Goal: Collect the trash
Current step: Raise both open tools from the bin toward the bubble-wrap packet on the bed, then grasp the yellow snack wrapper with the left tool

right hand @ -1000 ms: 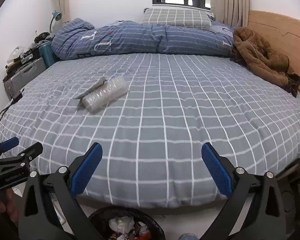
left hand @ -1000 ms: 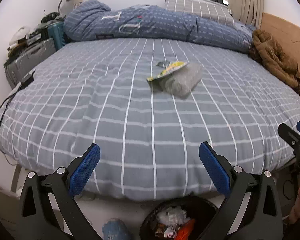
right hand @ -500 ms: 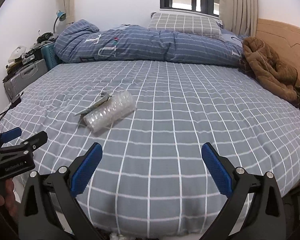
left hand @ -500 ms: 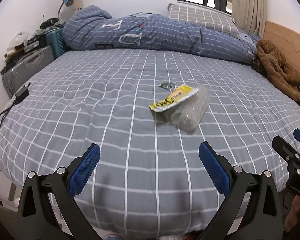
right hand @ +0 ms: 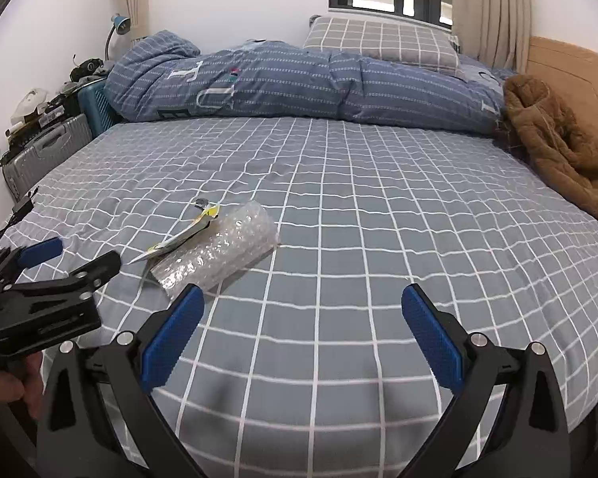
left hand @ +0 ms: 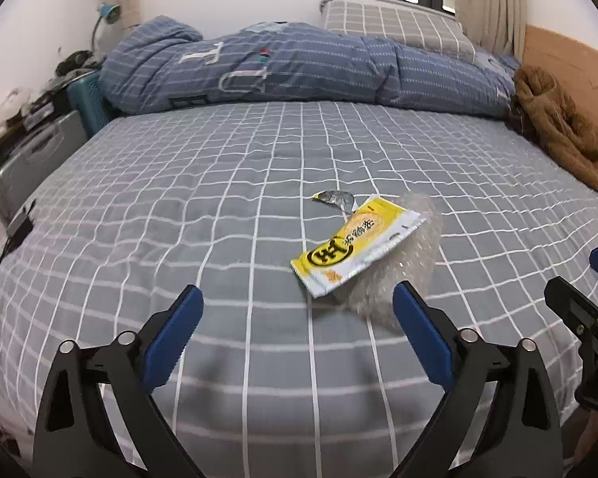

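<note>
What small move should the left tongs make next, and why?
Probably ease the left tongs forward and a little right toward the yellow wrapper. They are open and empty, the wrapper lies on the bubble wrap just beyond the tips, and the right tongs sit farther off to the side.

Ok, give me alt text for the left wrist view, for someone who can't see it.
The open left gripper hovers over a grey checked bed, facing a yellow wrapper that rests on a roll of bubble wrap. A scrap of foil lies just beyond, and the right gripper shows at the right edge.
</note>
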`<state>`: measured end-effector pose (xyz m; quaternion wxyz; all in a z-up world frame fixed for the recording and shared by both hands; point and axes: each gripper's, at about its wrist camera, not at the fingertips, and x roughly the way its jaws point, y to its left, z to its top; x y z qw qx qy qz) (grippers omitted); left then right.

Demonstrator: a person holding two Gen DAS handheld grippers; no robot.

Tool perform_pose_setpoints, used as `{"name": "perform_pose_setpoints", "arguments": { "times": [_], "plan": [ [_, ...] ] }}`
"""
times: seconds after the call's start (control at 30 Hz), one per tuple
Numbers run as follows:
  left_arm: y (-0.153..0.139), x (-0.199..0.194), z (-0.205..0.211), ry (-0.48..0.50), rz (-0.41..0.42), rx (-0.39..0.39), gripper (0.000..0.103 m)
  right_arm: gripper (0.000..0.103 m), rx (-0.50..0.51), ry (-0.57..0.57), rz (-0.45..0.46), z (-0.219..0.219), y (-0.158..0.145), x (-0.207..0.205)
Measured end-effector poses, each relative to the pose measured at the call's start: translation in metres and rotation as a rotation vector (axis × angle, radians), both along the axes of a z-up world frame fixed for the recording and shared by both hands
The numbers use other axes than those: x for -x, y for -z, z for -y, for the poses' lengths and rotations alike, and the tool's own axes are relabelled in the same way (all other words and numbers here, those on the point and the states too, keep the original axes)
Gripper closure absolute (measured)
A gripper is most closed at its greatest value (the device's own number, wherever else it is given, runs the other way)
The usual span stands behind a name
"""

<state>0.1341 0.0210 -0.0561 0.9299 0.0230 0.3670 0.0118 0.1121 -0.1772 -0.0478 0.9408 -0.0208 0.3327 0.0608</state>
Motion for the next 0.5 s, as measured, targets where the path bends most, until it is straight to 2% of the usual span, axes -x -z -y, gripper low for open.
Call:
{"name": "perform_pose_setpoints", "arguments": {
  "times": [0.33, 0.5],
  "plan": [
    [0.024, -0.050, 0.018, 0.099, -0.071, 0.001, 0.022, 0.008, 0.004, -0.003, -0.030, -0.001, 0.012, -0.040],
    [0.033, -0.072, 0.027, 0.133, -0.107, 0.034, 0.034, 0.008, -0.003, -0.003, -0.040, 0.000, 0.015, -0.050]
  ]
}}
